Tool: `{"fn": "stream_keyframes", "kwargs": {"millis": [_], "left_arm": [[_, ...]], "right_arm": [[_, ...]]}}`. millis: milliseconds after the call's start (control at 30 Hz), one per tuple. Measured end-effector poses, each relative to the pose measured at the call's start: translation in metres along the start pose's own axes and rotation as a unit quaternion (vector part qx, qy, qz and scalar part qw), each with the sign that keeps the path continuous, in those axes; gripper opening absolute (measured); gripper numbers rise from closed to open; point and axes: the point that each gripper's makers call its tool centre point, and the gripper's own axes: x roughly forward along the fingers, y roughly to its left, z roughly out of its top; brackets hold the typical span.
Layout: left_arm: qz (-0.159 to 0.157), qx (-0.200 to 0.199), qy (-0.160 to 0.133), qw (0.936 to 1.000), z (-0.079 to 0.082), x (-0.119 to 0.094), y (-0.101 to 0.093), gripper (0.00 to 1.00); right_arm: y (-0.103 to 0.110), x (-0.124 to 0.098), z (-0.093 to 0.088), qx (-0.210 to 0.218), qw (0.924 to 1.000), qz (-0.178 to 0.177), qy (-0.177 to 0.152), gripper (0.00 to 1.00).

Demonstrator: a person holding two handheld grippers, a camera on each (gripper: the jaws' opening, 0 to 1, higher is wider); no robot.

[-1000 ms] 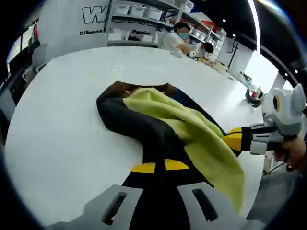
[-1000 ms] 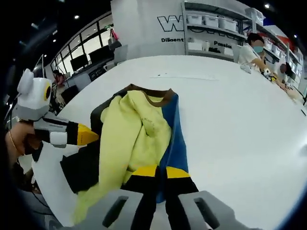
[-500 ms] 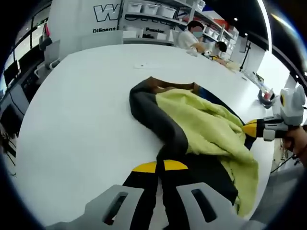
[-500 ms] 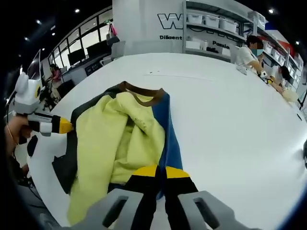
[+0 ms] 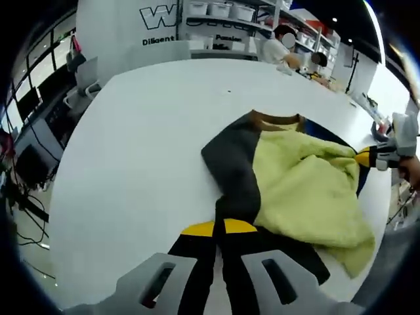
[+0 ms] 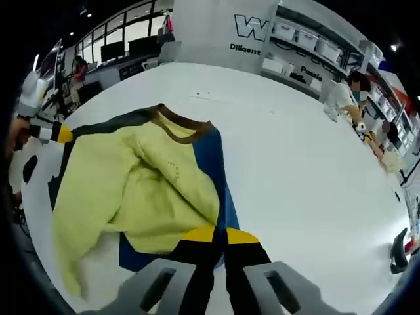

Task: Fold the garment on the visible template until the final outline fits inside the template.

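template: hidden, presumably under the garment (image 6: 144, 190)
left gripper (image 5: 218, 226) grip: fabric hides the jaw tips
wall lettering (image 6: 252, 29): cut off by shelving

Garment (image 6: 141, 190) spread wider and flatter over past second: yellow lining opened out, bunched ridge gone. Left gripper (image 5: 218, 231) and right gripper (image 6: 223, 237) drawn farther apart, jaws apparently clamped on opposite edges. Dark panel (image 5: 236, 164) now lies flat on counter (image 5: 131, 144).
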Motion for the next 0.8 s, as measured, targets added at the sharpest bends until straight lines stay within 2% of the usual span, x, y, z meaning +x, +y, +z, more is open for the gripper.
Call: {"fn": "stream_keyframes", "kwargs": {"millis": [67, 167, 200, 267, 400, 433, 467, 500, 600, 633, 700, 767, 800], "left_arm": [[0.006, 0.013, 0.003, 0.9999, 0.002, 0.003, 0.007, 0.03], [0.007, 0.026, 0.004, 0.9996, 0.003, 0.007, 0.011, 0.04], [0.003, 0.030, -0.001, 0.9996, 0.004, 0.011, 0.010, 0.04], [0.011, 0.047, 0.008, 0.9988, 0.002, 0.013, 0.011, 0.04], [0.035, 0.099, -0.004, 0.9945, 0.009, 0.015, 0.010, 0.05], [0.035, 0.094, -0.002, 0.9949, 0.008, 0.013, 0.007, 0.08], [0.032, 0.088, -0.004, 0.9955, 0.009, 0.011, 0.004, 0.12], [0.016, 0.066, -0.021, 0.9974, 0.014, 0.010, -0.004, 0.17], [0.004, 0.054, -0.030, 0.9981, 0.016, 0.006, -0.013, 0.33], [0.006, 0.054, -0.031, 0.9980, 0.015, 0.003, -0.016, 0.36], [0.004, 0.053, -0.032, 0.9980, 0.015, 0.000, -0.020, 0.39], [-0.008, 0.042, -0.042, 0.9982, 0.016, -0.005, -0.030, 0.43], [-0.016, 0.015, -0.060, 0.9980, 0.019, -0.008, -0.037, 0.44]], "right_arm": [[-0.008, 0.005, 0.001, -0.032, 0.9995, -0.005, 0.006, 0.00], [-0.016, 0.008, 0.005, -0.043, 0.9990, -0.013, 0.004, 0.00], [-0.023, 0.008, 0.015, -0.060, 0.9975, -0.032, -0.017, 0.00], [-0.025, 0.009, 0.019, -0.091, 0.9948, -0.039, -0.022, 0.00], [-0.022, 0.010, 0.023, -0.088, 0.9945, -0.044, -0.036, 0.00], [-0.021, 0.010, 0.025, -0.060, 0.9961, -0.043, -0.049, 0.01], [-0.019, 0.010, 0.024, -0.045, 0.9972, -0.035, -0.048, 0.05], [-0.016, 0.010, 0.022, -0.032, 0.9981, -0.021, -0.048, 0.12], [-0.014, 0.006, 0.021, -0.007, 0.9984, -0.014, -0.055, 0.30], [-0.014, 0.002, 0.020, 0.017, 0.9982, -0.012, -0.057, 0.34], [-0.014, 0.001, 0.019, 0.024, 0.9980, -0.011, -0.057, 0.38], [-0.009, -0.002, 0.016, 0.060, 0.9965, 0.004, -0.059, 0.45], [-0.005, -0.003, 0.013, 0.079, 0.9953, 0.016, -0.054, 0.49]]}}
